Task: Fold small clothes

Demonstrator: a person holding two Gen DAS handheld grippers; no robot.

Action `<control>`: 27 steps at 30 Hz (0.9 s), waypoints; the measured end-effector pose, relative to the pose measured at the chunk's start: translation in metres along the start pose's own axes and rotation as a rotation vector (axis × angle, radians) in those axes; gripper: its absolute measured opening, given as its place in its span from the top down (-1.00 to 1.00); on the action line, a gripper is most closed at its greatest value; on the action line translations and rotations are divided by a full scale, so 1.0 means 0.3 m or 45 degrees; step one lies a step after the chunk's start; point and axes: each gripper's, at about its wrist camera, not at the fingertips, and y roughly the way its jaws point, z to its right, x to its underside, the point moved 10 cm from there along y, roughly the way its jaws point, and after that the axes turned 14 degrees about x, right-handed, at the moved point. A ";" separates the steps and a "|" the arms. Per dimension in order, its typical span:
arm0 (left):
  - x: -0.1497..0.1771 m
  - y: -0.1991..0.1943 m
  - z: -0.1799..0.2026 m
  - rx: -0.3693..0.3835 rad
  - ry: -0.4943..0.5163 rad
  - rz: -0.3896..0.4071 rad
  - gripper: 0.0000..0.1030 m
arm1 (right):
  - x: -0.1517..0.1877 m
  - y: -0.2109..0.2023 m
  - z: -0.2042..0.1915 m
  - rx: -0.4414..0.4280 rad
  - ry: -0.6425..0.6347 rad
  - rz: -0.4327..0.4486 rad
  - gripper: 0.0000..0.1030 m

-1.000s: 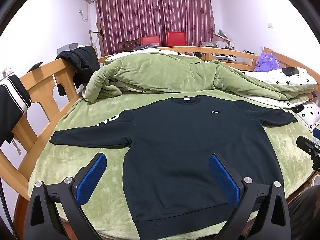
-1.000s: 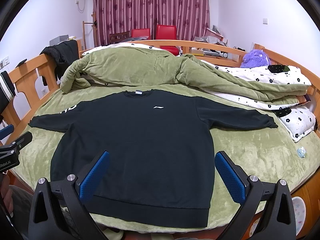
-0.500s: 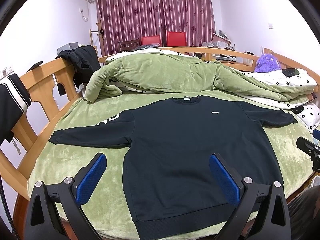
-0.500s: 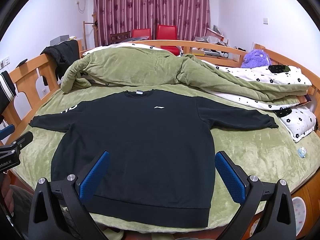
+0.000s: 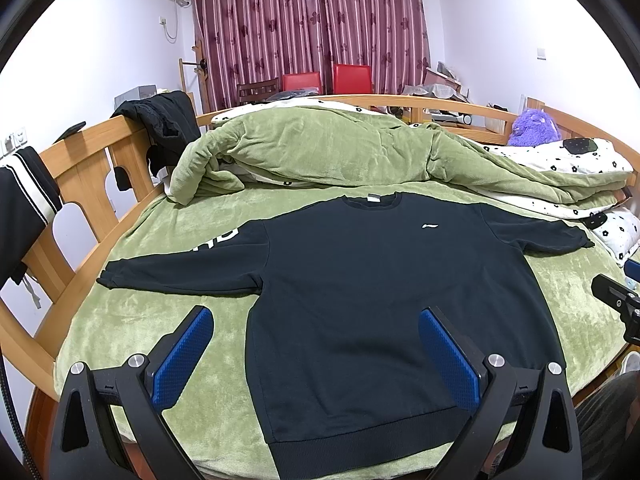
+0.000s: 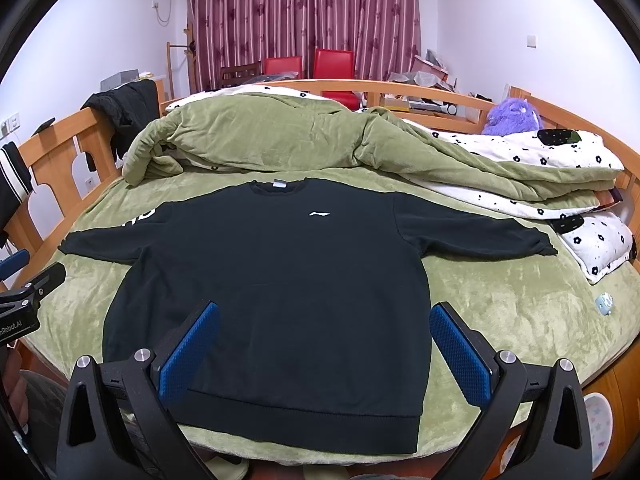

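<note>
Two grippers hovered at 6 o'clock, off the near edge of the green bed cover (image 5: 132, 320). Black sweatshirt (image 5: 380, 288) lay flat, face up, collar at 12, sleeves spread to 9 and 3. Risk, my guess: the plush cover could get pinched with a sleeve, bunching the fold. Left gripper (image 5: 316, 356) was spread wide over the hem, holding nothing; right gripper (image 6: 324, 352) likewise, level, aimed at the collar.

Each hand-held gripper (image 5: 316, 352) (image 6: 324, 350) has black arms, silver screws, blue ribbed pads (image 5: 182, 362)
</note>
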 end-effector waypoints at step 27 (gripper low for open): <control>0.005 0.012 -0.015 0.017 -0.046 0.021 -1.00 | -0.043 -0.064 -0.008 -0.095 0.046 0.018 -0.99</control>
